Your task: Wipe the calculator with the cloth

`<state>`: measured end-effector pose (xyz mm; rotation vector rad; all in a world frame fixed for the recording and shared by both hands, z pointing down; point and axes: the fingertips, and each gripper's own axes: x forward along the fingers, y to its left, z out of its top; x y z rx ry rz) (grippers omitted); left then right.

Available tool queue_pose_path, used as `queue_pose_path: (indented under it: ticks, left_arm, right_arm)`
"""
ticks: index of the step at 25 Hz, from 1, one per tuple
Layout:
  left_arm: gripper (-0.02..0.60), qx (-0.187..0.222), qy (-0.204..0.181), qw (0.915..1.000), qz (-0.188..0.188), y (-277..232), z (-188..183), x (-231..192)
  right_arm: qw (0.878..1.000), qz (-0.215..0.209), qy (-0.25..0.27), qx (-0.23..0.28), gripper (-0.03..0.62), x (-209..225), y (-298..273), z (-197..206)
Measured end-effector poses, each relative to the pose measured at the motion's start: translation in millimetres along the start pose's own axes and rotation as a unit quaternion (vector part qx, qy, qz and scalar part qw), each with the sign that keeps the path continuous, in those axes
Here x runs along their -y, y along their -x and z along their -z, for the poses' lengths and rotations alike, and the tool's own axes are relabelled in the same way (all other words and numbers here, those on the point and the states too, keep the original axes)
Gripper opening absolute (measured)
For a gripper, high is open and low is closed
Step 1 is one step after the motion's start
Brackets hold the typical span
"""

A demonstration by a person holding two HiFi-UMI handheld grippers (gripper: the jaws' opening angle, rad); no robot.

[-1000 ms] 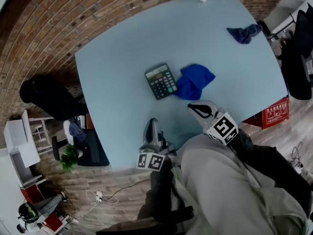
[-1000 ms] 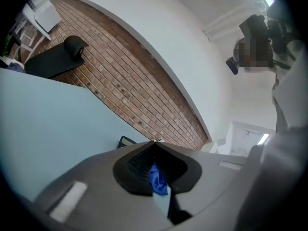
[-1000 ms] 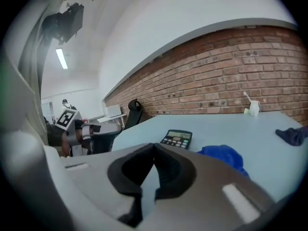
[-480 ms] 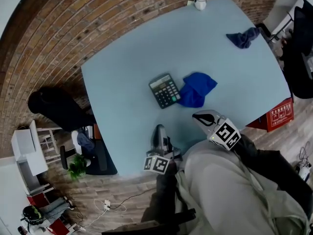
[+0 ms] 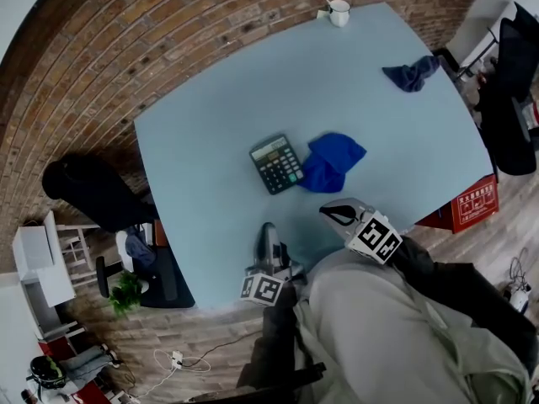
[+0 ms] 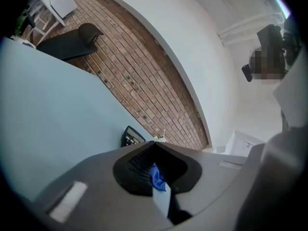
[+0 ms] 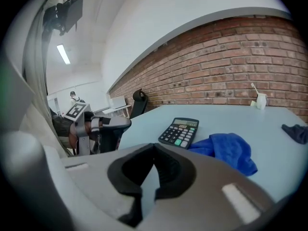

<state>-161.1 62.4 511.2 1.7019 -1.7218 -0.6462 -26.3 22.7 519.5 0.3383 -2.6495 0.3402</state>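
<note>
While both grippers hang well short of the calculator (image 5: pixel 277 164), on its side nearest the person, neither is on any task item. The left gripper (image 5: pixel 267 228) has its jaws pressed together with nothing between them; the blue glimpsed past its tips is cloth lying farther off. The right gripper (image 5: pixel 329 213) is likewise closed and empty.

The calculator lies face up and flat on the table (image 5: pixel 210 108). The blue cloth (image 5: pixel 331 162) lies bunched just to the right of the calculator in the head view, its edge touching or all but touching the casing. It covers no part of the keys.

Finding on progress: this fits either a cloth waiting to be picked up or one set down after wiping. The casing's cleanliness cannot be judged at this size.

Also noted: a darker cloth (image 5: pixel 410 74) and a cup (image 5: pixel 338 12) sit well beyond the calculator, toward the far edge.
</note>
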Motion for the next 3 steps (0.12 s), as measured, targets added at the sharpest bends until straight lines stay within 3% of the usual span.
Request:
queue_pose_path:
  ticks: [3]
  left_arm:
    - [0.005, -0.004, 0.007, 1.0000, -0.002, -0.2, 2.9, -1.4]
  right_arm:
    - [1.000, 0.000, -0.010, 0.000, 0.002, 3.3, -0.2, 2.0]
